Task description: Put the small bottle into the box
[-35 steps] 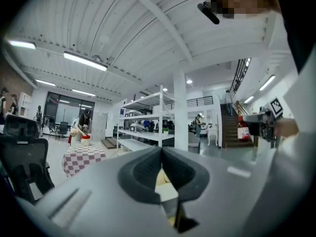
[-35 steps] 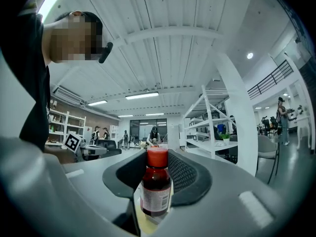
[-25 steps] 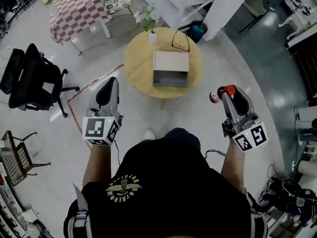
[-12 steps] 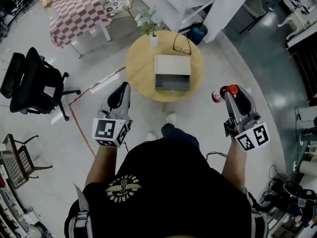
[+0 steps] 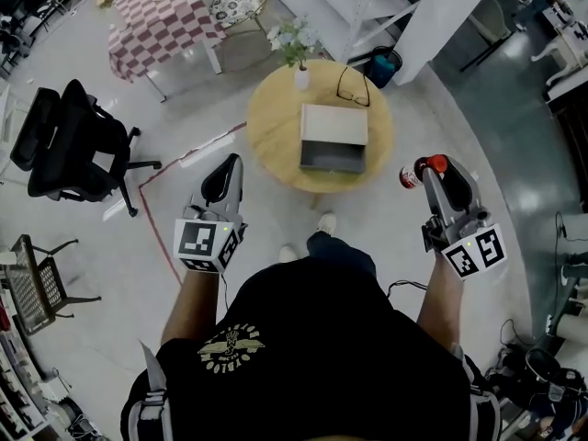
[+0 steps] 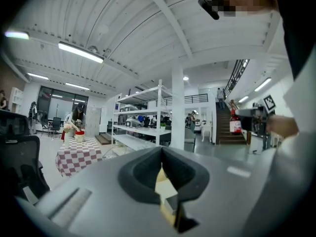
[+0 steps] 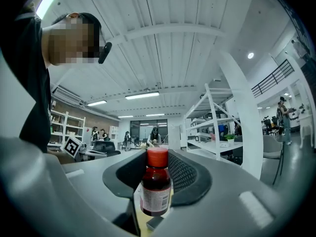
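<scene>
Glossy small bottle (image 7: 155, 191), pale wooden table (image 5: 269, 141)

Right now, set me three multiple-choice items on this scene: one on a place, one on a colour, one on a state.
1. Where does the box stand?
A. On the floor
B. On the round table
C. On a chair

2. What colour is the cap of the small bottle?
A. Blue
B. Green
C. Red

3. In what state are the right tongs?
A. Open and empty
B. Shut on the small bottle
C. Open, with the small bottle lying beside them

Answers:
1. B, since the head view shows the box on the round wooden top.
2. C, since the right gripper view shows a red cap above the dark body.
3. B, since the right gripper view shows both jaws pressed against the bottle's sides, holding it up.
</scene>
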